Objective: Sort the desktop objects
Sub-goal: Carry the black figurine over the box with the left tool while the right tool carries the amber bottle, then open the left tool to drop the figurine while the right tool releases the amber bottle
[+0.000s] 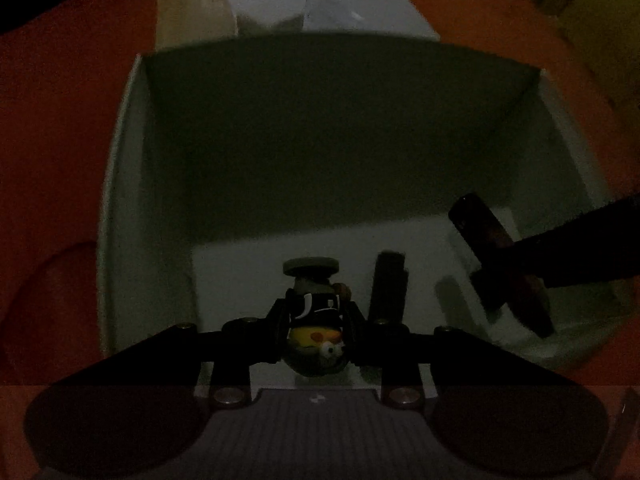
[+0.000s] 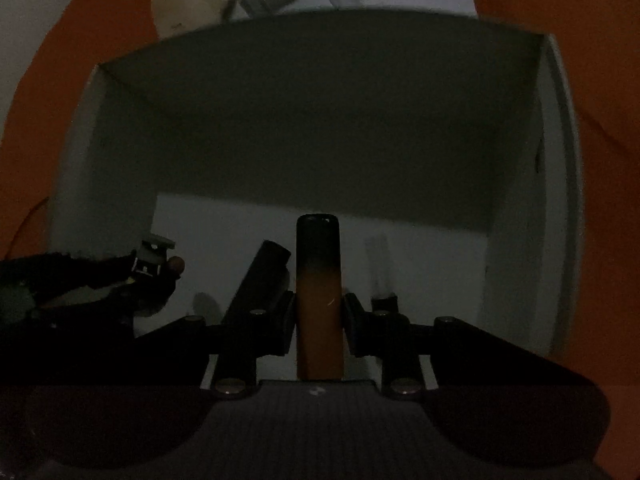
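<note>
Both grippers loaded inside white box; we read no legible lettering.
Left gripper clamps toy figurine; right gripper clamps orange-black tube; floor ahead open.

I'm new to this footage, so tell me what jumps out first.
Both claws reach into an open white box on an orange surface. The left claw is shut on a small toy figure with a yellow face and a round base, held upside down. The right claw grips an upright orange stick with a black cap; a dark flat bar leans just left of it.
</note>
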Motion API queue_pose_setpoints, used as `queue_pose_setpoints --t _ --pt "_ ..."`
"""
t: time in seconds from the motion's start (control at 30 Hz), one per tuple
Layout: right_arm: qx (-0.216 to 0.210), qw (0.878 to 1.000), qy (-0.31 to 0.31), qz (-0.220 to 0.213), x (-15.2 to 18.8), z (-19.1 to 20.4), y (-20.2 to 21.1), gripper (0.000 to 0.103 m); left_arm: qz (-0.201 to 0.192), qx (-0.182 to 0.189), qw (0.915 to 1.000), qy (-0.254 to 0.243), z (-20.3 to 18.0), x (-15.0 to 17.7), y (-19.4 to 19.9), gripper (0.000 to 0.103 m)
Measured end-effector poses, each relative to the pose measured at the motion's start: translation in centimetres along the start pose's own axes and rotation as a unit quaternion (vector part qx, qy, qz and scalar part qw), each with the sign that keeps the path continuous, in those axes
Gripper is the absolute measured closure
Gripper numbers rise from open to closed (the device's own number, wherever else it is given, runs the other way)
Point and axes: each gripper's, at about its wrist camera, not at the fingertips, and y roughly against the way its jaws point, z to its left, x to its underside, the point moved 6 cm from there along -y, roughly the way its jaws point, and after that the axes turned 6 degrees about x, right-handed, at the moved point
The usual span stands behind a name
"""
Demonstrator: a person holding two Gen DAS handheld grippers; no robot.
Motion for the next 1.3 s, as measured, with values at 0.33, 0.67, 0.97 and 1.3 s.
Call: queue_pose_setpoints --t 0.33,0.67,0.97,1.3 --pt "0.012 1.0 0.014 -0.003 0.9 1.2 -2.3 0.075 0.03 -0.02 0.9993 0.005 0.7 1.9 -1.8 0.078" --pt "0.04 0.999 0.028 0.005 1.8 0.8 -3.5 0.075 0.058 -0.018 0.9981 0.014 0.7 2.2 -1.9 0.079" --pt "0.024 1.0 0.012 0.001 0.9 -0.1 -1.6 0.072 0.053 -0.025 0.9983 0.003 0.4 1.9 -1.5 0.06" --pt "-0.04 0.998 -0.018 -0.043 -5.1 -1.2 6.1 0.066 -0.003 0.06 0.9949 0.081 1.7 -3.7 3.3 0.011"
